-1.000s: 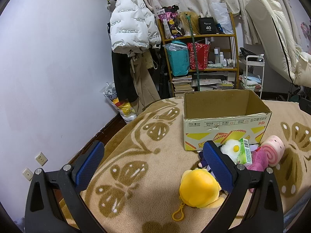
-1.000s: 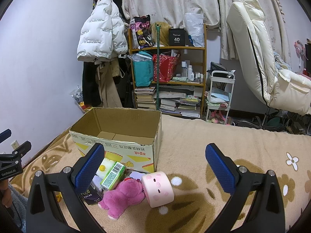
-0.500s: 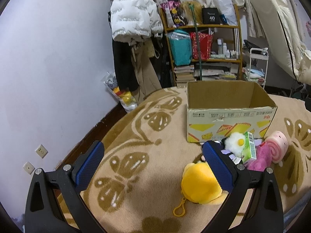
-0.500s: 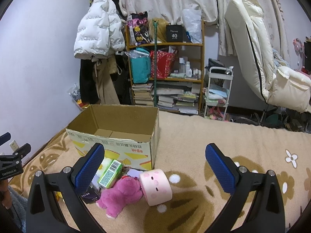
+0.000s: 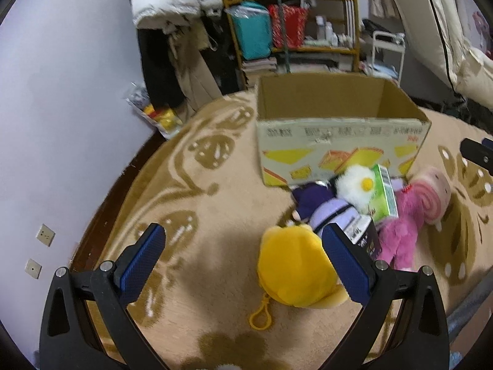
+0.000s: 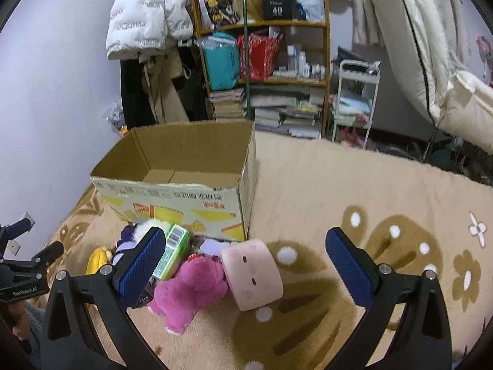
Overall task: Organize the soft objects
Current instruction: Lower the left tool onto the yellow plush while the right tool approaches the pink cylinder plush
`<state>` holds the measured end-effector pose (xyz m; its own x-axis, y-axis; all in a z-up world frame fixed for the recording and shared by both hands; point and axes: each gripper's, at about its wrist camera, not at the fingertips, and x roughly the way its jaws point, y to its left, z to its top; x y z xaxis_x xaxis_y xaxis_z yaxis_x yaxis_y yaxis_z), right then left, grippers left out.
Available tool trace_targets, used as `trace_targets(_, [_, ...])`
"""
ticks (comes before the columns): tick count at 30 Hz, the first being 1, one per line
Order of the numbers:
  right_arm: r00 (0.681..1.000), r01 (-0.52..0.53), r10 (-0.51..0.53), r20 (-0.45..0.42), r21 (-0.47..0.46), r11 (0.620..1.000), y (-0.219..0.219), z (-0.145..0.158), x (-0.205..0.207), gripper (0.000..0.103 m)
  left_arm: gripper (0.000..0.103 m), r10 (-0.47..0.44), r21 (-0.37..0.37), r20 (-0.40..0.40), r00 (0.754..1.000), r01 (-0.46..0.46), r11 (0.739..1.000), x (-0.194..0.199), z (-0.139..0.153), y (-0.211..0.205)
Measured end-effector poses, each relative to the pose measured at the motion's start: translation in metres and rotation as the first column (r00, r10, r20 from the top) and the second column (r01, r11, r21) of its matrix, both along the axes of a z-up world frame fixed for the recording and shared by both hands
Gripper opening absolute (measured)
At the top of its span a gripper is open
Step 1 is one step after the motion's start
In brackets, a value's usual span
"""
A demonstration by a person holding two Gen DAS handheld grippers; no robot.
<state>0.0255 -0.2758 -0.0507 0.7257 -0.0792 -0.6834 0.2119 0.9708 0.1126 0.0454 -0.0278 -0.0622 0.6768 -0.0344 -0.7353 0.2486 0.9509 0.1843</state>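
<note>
An open cardboard box [image 5: 339, 132] [image 6: 172, 197] stands on a beige patterned blanket [image 5: 215, 203]. In front of it lies a heap of toys: a yellow plush [image 5: 295, 274] with a clip, a purple doll [image 5: 329, 212], a white fluffy flower plush [image 5: 357, 185], a green carton [image 5: 385, 194] [image 6: 172, 252], a magenta plush [image 5: 400, 234] [image 6: 191, 283] and a pink roll-shaped plush [image 5: 434, 194] [image 6: 252, 274]. My left gripper [image 5: 243, 259] is open, hovering just left of the yellow plush. My right gripper [image 6: 246, 265] is open above the pink roll plush.
A wooden shelf [image 6: 265, 71] packed with books and bags stands beyond the bed, with hanging coats [image 6: 148, 24] at its left, a white trolley [image 6: 354, 98] and a cream recliner [image 6: 431, 46] at its right. A wall [image 5: 61, 92] with sockets runs along the left.
Both grippers have dropped lower and closer to the toy heap. The left one tilted down toward the yellow plush. Both stayed open.
</note>
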Motion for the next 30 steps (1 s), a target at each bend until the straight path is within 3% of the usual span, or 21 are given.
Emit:
trace_targets(15, [0.980,-0.088,0.090,-0.175,0.020,0.996,0.008,-0.044,0.041,0.103,0.101,-0.077,0.066,-0.157,0.985,0.088,0.994,0.015,-0.038,-0.024])
trace_targets(30, [0.957,-0.128,0.135,-0.257,0.044,0.991,0.012,-0.069,0.055,0.102,0.101,-0.128,0.074,-0.270,0.954,0.153,0.985,0.024,-0.064,-0.036])
